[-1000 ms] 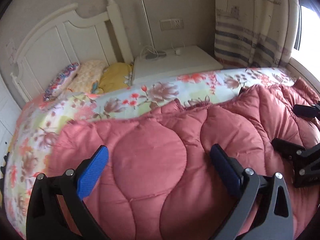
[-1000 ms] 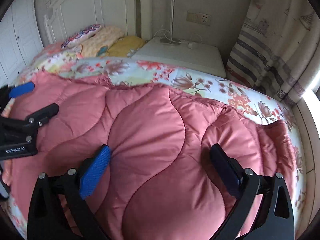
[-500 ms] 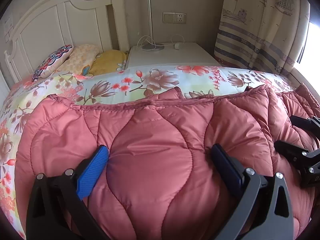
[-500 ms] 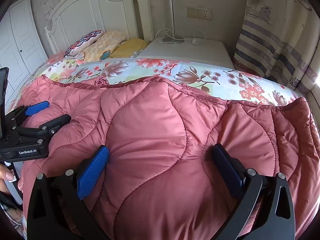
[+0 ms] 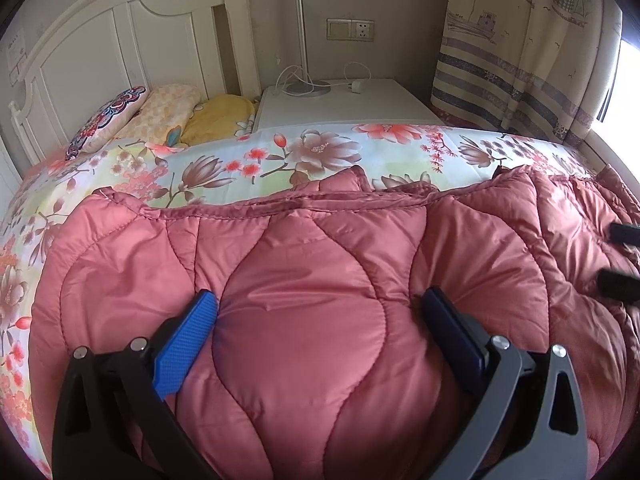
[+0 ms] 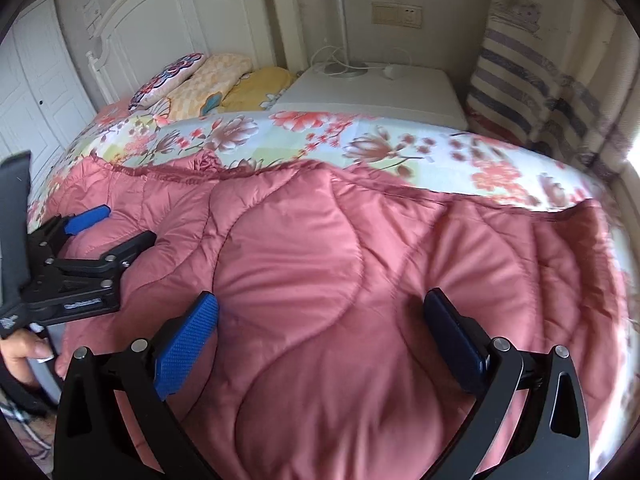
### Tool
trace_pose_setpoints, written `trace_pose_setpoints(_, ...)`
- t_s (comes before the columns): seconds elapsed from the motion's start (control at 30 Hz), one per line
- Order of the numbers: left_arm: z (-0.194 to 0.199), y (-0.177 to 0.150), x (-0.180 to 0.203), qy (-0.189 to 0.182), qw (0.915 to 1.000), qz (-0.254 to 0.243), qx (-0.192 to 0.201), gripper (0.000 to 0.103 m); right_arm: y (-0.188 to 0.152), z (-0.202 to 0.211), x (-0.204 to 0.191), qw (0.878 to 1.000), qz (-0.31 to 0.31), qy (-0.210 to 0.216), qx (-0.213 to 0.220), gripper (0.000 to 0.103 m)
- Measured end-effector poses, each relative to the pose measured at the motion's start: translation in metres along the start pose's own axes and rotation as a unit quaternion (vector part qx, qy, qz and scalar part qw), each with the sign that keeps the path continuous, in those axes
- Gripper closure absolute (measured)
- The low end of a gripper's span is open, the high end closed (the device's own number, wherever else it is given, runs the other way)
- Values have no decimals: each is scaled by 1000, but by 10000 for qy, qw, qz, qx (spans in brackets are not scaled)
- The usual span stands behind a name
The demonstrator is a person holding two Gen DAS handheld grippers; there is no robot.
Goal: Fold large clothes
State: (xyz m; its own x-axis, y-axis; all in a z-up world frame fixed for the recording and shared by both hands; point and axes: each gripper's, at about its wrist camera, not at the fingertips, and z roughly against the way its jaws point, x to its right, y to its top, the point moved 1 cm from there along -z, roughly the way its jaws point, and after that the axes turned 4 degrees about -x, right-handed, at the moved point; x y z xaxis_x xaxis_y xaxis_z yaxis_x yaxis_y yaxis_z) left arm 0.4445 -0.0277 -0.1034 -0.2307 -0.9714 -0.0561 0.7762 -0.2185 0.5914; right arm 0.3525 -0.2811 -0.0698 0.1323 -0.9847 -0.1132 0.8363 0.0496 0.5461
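A large pink quilted garment (image 5: 312, 272) lies spread across the floral bed sheet (image 5: 320, 148), its far hem running across the bed. My left gripper (image 5: 320, 312) stands open, its blue pads wide apart, with a puffy bulge of the garment between them. In the right wrist view the same pink garment (image 6: 320, 240) bulges between the wide-apart fingers of my open right gripper (image 6: 320, 312). The left gripper (image 6: 120, 226) shows there at the left edge, low on the fabric, with a hand under it. At the far right of the left wrist view, the right gripper (image 5: 620, 258) shows only its two dark fingertips.
A white headboard (image 5: 120, 48) and several pillows (image 5: 168, 108) sit at the bed's far left. A white nightstand (image 5: 344, 100) with a lamp base and cable stands behind the bed. A striped curtain (image 5: 520, 60) hangs at the right, by a bright window.
Both wrist views have levelled out and shifted. The garment's far hem now lies straighter and flatter across the sheet. The right wrist view is blurred by motion at its right side.
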Motion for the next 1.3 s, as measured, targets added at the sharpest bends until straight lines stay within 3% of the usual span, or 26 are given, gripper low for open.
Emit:
trace_pose_setpoints(0.13,0,0,-1,-15,10000,15,10,2,-19,68,13,9953,67,-446,860,4)
trace_pose_setpoints(0.2,0,0,-2,-27,10000,21,9,2,-35,82,29,9925,-87,-729,979,4)
trace_pose_setpoints(0.27,1,0,-1,-27,10000,24,14,2,-48,76,44,9934,-190,-782,812,4)
trace_pose_setpoints(0.33,0,0,-1,-26,10000,20,11,2,-62,49,60,9942,-306,-975,330,4)
trace_pose_setpoints(0.4,0,0,-1,-16,10000,16,13,2,-71,30,76,9971,-484,-565,164,4)
trace_pose_setpoints(0.47,0,0,-2,-17,10000,15,5,2,-69,28,80,9973,-579,-450,39,4)
trace_pose_setpoints(0.53,1,0,-1,-13,10000,17,8,2,-59,33,74,9953,-485,-774,-314,5)
trace_pose_setpoints(0.6,1,0,-1,-18,10000,19,13,2,-45,56,64,9912,-635,-1154,-97,5)
trace_pose_setpoints(0.7,1,0,-1,-23,10000,19,11,2,-22,84,31,9956,-480,-524,616,4)
trace_pose_setpoints(0.73,1,-1,-1,-18,10000,16,12,2,-14,80,14,9968,-226,-439,632,4)
trace_pose_setpoints(0.83,1,0,-2,-30,10000,20,11,2,5,36,-27,9955,459,-784,286,4)
trace_pose_setpoints(0.97,2,0,-2,-54,10000,38,19,2,6,-24,-34,9951,592,-785,-112,4)
trace_pose_setpoints(1.1,3,1,0,8,10000,0,15,2,-4,-34,-19,9992,289,-286,36,4)
trace_pose_setpoints(1.23,13,12,-9,-166,9995,42,-257,6,-3,-38,-18,9995,239,-207,0,4)
trace_pose_setpoints(1.27,27,16,-18,-275,9995,154,-88,13,-3,-38,-18,9995,235,-222,17,4)
trace_pose_setpoints(1.3,43,20,-29,-311,9989,292,173,12,-5,-36,-19,9995,229,-226,35,4)
